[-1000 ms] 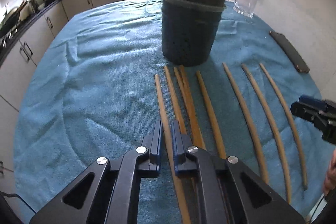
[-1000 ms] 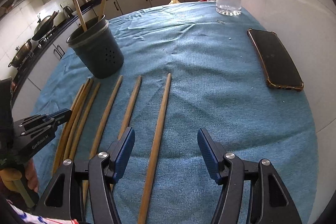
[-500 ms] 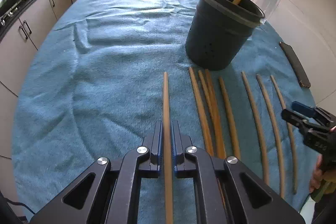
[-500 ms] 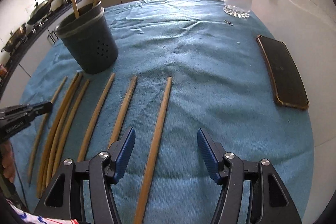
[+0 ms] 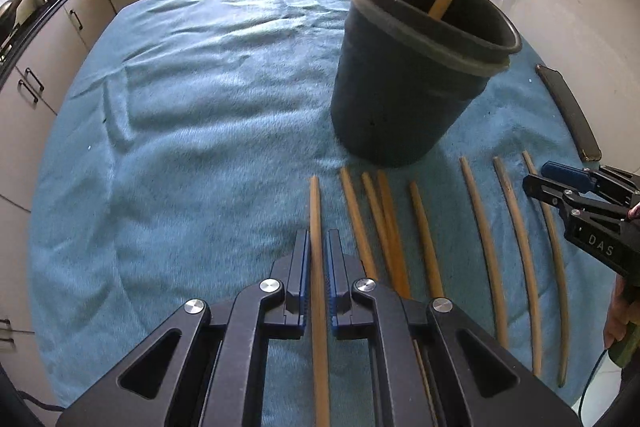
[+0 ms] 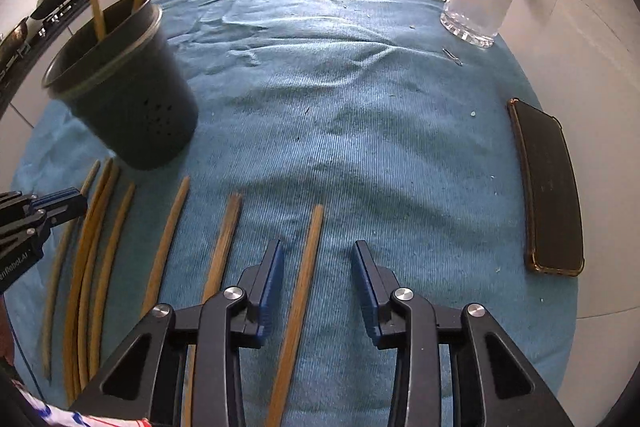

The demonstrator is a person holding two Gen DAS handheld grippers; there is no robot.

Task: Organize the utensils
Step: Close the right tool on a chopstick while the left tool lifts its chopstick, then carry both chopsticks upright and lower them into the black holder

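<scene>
Clamping one thin wooden stick (image 5: 318,267) at lower centre, the left gripper (image 5: 318,287) holds it narrow-jawed. Right gripper (image 6: 316,287) jaws are closing around the rightmost stick (image 6: 302,287), pads not yet touching. Both look light, stiff and smooth, so grip mid-shaft for the holder (image 5: 404,107) at upper right.

Left gripper (image 5: 318,259) fingers clamped together, tilted down; right gripper (image 6: 318,279) fingers closing, tilted down.
</scene>
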